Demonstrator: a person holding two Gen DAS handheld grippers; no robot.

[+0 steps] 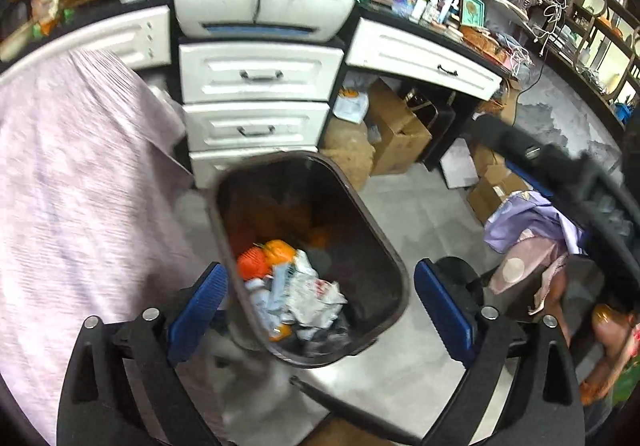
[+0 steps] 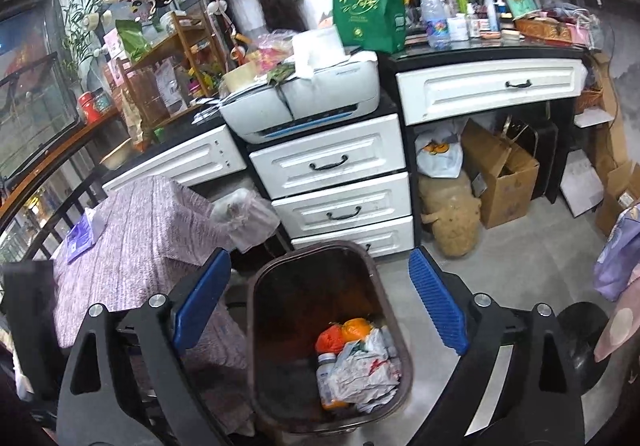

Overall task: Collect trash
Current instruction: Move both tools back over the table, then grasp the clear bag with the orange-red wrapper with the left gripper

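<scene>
Cluttered room w/ grey tile floor (image 2: 500,266), white drawer unit (image 2: 340,185) against the back wall, printer (image 2: 312,97) on top of it, green tote bag (image 2: 370,1) on the black desk top just right of the printer. Cardboard box (image 2: 500,181) and a tan sack (image 2: 452,217) sit on the floor under the desk. Purple-striped cloth (image 2: 152,238) covers a low piece at left.

Dark trash bin (image 2: 272,346) stands on the floor in front of the bottom drawer, mouth open. Trash is inside, piled toward the near-right corner of the bin: crumpled white wrapper (image 2: 364,374), orange bags (image 2: 344,334), small bottle (image 2: 326,370). Same pile in left wrist view: bin (image 1: 380,246), wrapper (image 1: 312,294), orange bags (image 1: 264,258).

Left gripper (image 1: 320,306) is above the bin, blue pads spread wide, nothing between them, only the bin seen through the gap; pic is motion-blurred. Right gripper (image 2: 320,306) is also over the bin, pads spread wide, empty, no contact w/ rim or trash.

Right edge of the left view: lilac cloth (image 1: 532,221) on the floor, black rail (image 1: 560,165) above it.
</scene>
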